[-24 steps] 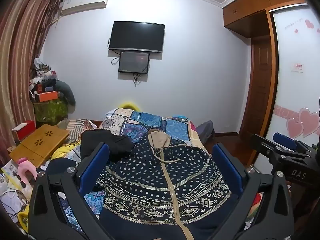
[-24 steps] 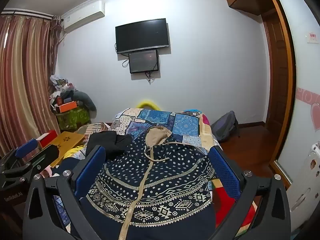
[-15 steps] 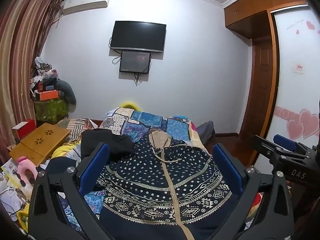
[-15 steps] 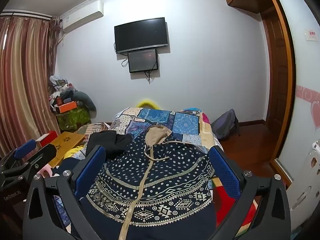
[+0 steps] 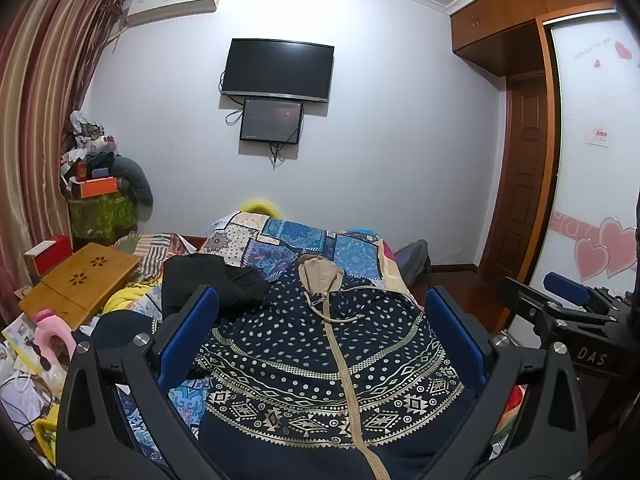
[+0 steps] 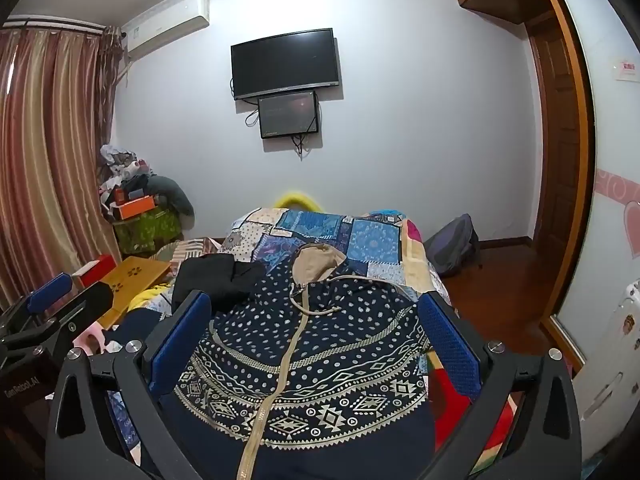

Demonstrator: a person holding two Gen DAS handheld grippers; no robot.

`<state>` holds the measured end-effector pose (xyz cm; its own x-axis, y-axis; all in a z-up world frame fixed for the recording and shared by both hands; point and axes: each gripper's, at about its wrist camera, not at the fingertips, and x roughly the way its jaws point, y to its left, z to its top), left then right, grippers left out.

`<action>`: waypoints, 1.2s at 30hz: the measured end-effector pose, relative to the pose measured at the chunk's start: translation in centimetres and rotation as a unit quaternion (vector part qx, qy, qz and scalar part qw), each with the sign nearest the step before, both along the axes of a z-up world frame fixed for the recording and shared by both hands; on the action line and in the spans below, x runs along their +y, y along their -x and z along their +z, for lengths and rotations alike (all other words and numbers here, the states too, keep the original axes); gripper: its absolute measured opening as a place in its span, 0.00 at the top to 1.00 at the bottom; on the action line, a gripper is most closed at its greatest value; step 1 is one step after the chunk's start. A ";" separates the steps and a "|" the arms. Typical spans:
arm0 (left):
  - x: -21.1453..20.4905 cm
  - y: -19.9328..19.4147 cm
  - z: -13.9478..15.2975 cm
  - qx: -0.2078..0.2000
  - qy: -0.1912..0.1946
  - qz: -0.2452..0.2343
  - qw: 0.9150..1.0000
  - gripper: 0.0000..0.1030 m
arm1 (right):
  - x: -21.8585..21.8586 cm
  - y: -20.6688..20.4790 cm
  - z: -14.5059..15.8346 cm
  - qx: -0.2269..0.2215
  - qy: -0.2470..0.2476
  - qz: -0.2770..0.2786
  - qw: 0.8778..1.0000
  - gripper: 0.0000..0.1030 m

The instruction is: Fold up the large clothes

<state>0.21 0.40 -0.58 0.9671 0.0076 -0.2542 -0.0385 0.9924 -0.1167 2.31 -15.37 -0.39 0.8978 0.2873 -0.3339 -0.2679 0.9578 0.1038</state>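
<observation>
Left gripper (image 5: 320, 320) open | right gripper (image 6: 316, 320) open | hoodie (image 5: 320, 360) flat

The left hand-held gripper (image 5: 320, 320) has its blue-padded fingers (image 5: 188, 332) spread fully wide, nothing between them, tilted slightly downward. The right hand-held gripper (image 6: 314, 320) stands alongside it, equally wide, empty, also dipping slightly.

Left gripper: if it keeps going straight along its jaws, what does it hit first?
Most likely the navy patterned hooded jacket spread on the bed. The left gripper tilts slightly downward with its jaws wide open and empty, and the jacket fills the space ahead between them. Depth is unclear, so the contact spot is a guess.
</observation>
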 end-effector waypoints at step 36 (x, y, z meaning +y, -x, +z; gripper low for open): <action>0.4 -0.2 -0.7 0.009 0.003 0.003 1.000 0.00 | 0.3 0.4 -0.6 0.006 0.004 0.002 1.000 0.00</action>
